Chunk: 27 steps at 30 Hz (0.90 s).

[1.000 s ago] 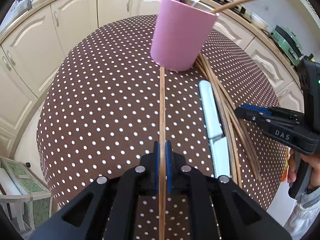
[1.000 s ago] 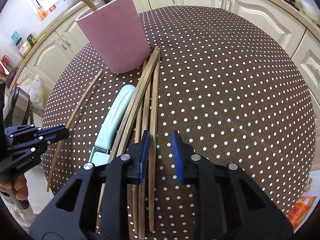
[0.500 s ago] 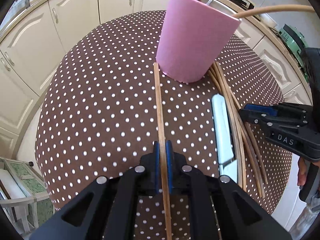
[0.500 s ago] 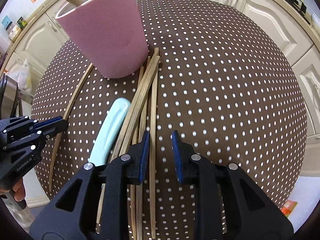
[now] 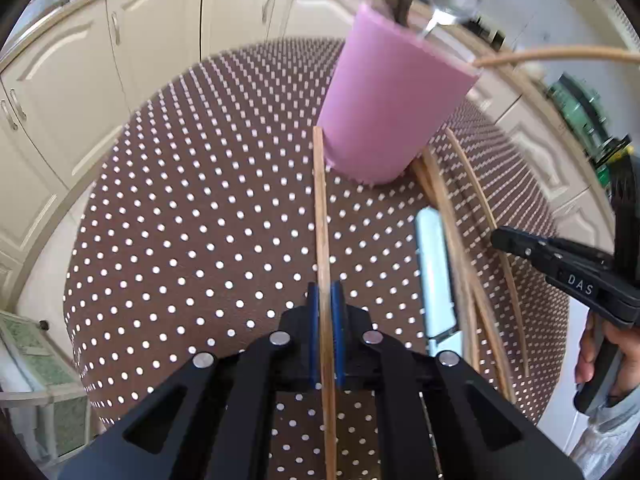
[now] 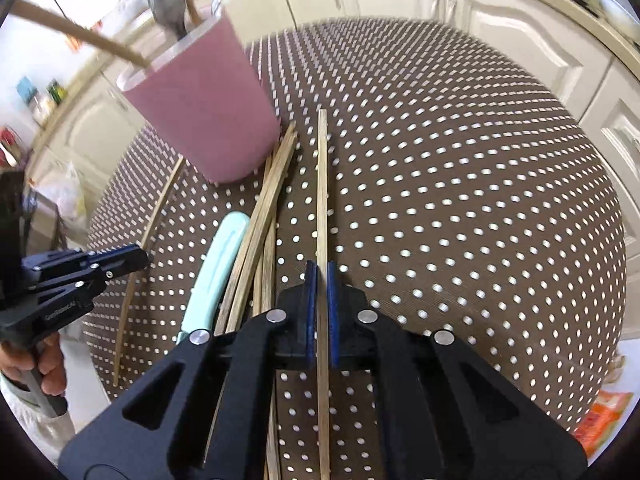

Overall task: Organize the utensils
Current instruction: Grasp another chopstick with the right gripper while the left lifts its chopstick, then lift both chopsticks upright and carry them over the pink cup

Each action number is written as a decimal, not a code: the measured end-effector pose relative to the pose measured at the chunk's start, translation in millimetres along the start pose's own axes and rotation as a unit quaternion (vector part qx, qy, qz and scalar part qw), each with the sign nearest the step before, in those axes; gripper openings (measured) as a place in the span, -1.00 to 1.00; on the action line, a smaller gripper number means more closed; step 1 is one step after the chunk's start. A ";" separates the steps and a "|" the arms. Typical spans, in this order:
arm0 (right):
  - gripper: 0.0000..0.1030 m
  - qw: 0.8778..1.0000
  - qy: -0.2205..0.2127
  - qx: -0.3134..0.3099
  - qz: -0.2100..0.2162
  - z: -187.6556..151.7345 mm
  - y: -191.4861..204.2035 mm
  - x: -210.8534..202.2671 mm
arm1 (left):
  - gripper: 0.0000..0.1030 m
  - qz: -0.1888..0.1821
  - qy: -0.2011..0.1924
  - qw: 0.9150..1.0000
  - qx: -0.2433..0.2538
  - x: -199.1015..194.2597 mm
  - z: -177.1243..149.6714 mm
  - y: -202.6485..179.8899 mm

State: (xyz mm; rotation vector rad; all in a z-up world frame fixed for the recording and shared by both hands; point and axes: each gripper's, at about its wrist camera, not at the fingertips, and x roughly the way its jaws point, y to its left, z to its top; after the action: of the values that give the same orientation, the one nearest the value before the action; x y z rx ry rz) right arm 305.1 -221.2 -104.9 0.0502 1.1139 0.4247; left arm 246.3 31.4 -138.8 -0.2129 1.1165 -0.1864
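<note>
A pink cup [image 5: 392, 112] stands on the round dotted table [image 5: 180, 220], holding spoons and a wooden stick. My left gripper [image 5: 326, 300] is shut on a wooden chopstick [image 5: 320, 208] whose tip reaches the cup's base. My right gripper [image 6: 321, 276] is shut on another chopstick [image 6: 322, 184], lifted off the pile. Several chopsticks [image 6: 260, 216] and a pale blue-handled utensil [image 6: 216, 264] lie beside the cup [image 6: 204, 104]. The right gripper also shows in the left wrist view [image 5: 520, 240], and the left gripper in the right wrist view [image 6: 132, 258].
Cream kitchen cabinets [image 5: 140, 40] ring the table. The pile of chopsticks [image 5: 452, 240] and the blue-handled utensil [image 5: 432, 264] lie between the two grippers. An orange packet [image 6: 604, 412] sits below the table edge at the right.
My right gripper closed on one chopstick and lifted it from the pile. My left gripper, still holding its chopstick, moved closer to the cup.
</note>
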 end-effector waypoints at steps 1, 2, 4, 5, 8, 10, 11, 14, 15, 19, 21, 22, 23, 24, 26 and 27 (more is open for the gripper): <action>-0.89 1.000 -0.014 0.004 0.007 -3.3 -2.7 -6.4 | -0.88 -0.005 -0.016 1.000 0.000 -7.6 -3.3 1.3; -0.89 0.999 -0.033 0.010 0.015 -7.0 -5.5 -15.5 | -0.88 -0.010 -0.030 0.999 0.000 -14.1 -5.0 2.0; -0.89 0.996 -0.077 0.016 0.033 -13.2 -8.6 -36.8 | -0.88 -0.015 -0.062 0.998 0.004 -29.1 -8.4 1.0; -0.89 0.995 -0.094 0.016 0.040 -14.5 -8.4 -45.4 | -0.88 -0.017 -0.079 0.997 0.007 -36.9 -9.4 -0.3; -0.89 0.988 -0.145 0.010 0.049 -21.4 -6.3 -71.8 | -0.88 -0.021 -0.128 0.991 0.024 -61.4 -16.3 -6.8; -0.89 0.982 -0.175 0.009 0.064 -26.1 -5.7 -87.4 | -0.88 -0.029 -0.168 0.985 0.033 -80.7 -20.0 -13.0; -0.89 0.979 -0.192 0.009 0.068 -30.3 -6.9 -96.5 | -0.88 -0.032 -0.183 0.982 0.035 -87.5 -21.1 -19.3; -0.89 0.967 -0.242 0.008 0.081 -31.7 -3.7 -118.3 | -0.88 -0.041 -0.237 0.970 0.045 -111.3 -24.3 -28.9; -0.89 0.962 -0.258 0.008 0.084 -30.7 -2.8 -123.8 | -0.88 -0.046 -0.254 0.965 0.049 -115.9 -23.2 -33.1; -0.89 0.948 -0.305 0.004 0.092 -38.6 1.5 -141.5 | -0.88 -0.058 -0.304 0.950 0.051 -131.9 -18.3 -42.1; -0.89 0.940 -0.329 -0.001 0.094 -34.6 2.5 -143.5 | -0.88 -0.064 -0.319 0.945 0.045 -136.4 -10.2 -47.2; -0.89 0.937 -0.339 -0.004 0.090 -32.6 3.5 -146.8 | -0.88 -0.065 -0.325 0.943 0.043 -138.4 -8.1 -48.7; -0.89 0.934 -0.346 -0.006 0.087 -30.7 8.4 -147.8 | -0.88 -0.066 -0.331 0.940 0.043 -139.0 -5.2 -51.4; -0.89 0.930 -0.357 -0.007 0.087 -29.0 11.9 -147.6 | -0.88 -0.066 -0.342 0.936 0.042 -139.0 0.3 -56.1; -0.89 0.925 -0.372 -0.008 0.080 -23.8 16.9 -146.7 | -0.88 -0.066 -0.356 0.931 0.044 -142.0 7.9 -59.2; -0.89 0.921 -0.382 -0.009 0.076 -19.1 17.6 -146.5 | -0.88 -0.066 -0.364 0.928 0.044 -143.1 13.5 -60.5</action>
State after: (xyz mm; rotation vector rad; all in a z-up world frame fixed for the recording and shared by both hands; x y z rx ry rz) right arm 228.7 -260.3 16.6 0.2664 0.3329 0.4948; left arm 194.8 10.5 7.0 -0.2485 0.3524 -0.2505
